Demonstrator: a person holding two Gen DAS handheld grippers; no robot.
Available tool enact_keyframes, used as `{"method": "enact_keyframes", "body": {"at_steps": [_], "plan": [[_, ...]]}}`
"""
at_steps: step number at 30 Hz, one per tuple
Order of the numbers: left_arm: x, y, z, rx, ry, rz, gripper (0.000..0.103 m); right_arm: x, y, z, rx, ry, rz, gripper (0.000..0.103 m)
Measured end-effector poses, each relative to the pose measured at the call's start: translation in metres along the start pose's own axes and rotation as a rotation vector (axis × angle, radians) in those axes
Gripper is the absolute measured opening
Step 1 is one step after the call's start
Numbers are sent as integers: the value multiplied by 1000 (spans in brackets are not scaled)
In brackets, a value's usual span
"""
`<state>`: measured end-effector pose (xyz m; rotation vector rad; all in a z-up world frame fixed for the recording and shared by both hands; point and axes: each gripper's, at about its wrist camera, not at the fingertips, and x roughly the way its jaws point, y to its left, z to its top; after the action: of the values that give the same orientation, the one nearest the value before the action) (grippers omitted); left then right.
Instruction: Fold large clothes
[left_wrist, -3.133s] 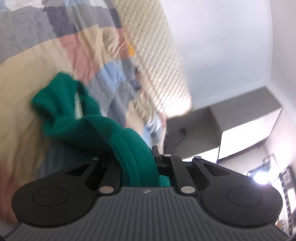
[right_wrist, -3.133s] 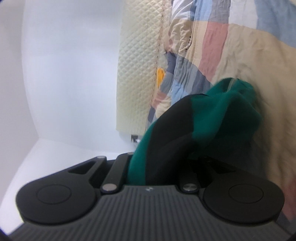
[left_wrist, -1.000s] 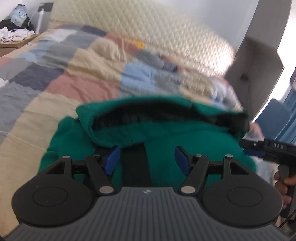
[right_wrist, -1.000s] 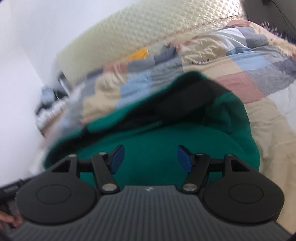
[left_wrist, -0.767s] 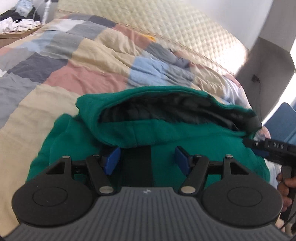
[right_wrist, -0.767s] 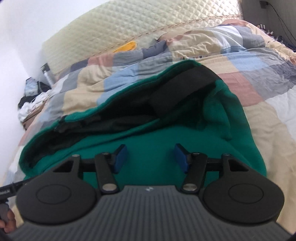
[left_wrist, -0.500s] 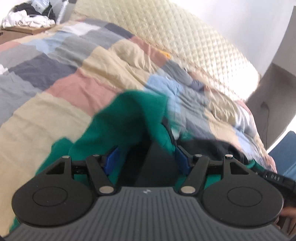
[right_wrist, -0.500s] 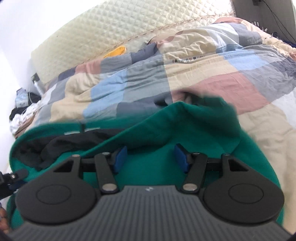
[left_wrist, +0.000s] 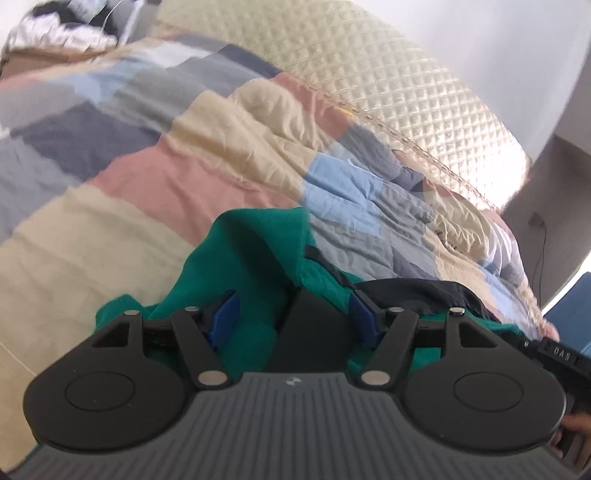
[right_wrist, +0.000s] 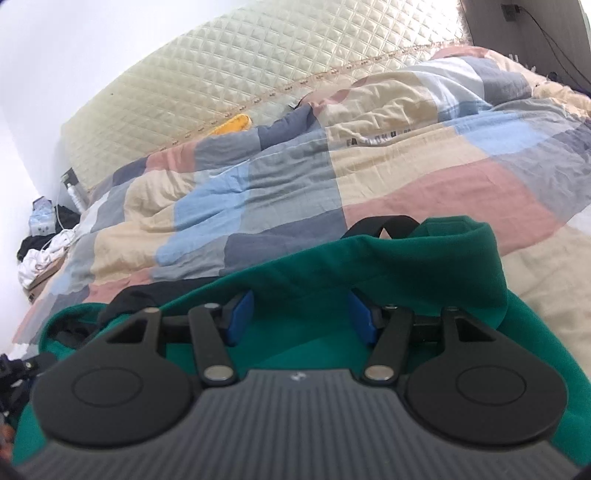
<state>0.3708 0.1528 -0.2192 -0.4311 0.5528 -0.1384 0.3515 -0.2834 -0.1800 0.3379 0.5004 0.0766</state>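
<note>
A green garment with black panels (left_wrist: 255, 258) lies bunched on the patchwork quilt (left_wrist: 122, 192). It also shows in the right wrist view (right_wrist: 388, 266). My left gripper (left_wrist: 293, 317) is open, its blue pads on either side of a raised green and black fold, not closed on it. My right gripper (right_wrist: 301, 315) is open just above the green cloth, with a folded green edge and a black strap (right_wrist: 384, 223) beyond it. The other gripper's black body (left_wrist: 554, 354) shows at the right edge of the left wrist view.
A quilted cream headboard (right_wrist: 258, 70) runs along the far side of the bed. A yellow item (right_wrist: 232, 123) lies by the headboard. A bedside stand with clothes and a bottle (right_wrist: 44, 229) is at the left. A grey wall with a cable (left_wrist: 543, 236) stands at the right.
Both grippers held the garment shut 3 seconds ago and are open now. In the last second the hood-like fold dropped forward and flattened, and both views tilted up toward the headboard.
</note>
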Motion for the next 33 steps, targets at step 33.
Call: {"method": "enact_keyframes", "body": {"at_steps": [33], "plan": [[-79, -75, -76, 294, 57, -38, 70, -76, 66, -51, -187, 48, 122, 60]]}}
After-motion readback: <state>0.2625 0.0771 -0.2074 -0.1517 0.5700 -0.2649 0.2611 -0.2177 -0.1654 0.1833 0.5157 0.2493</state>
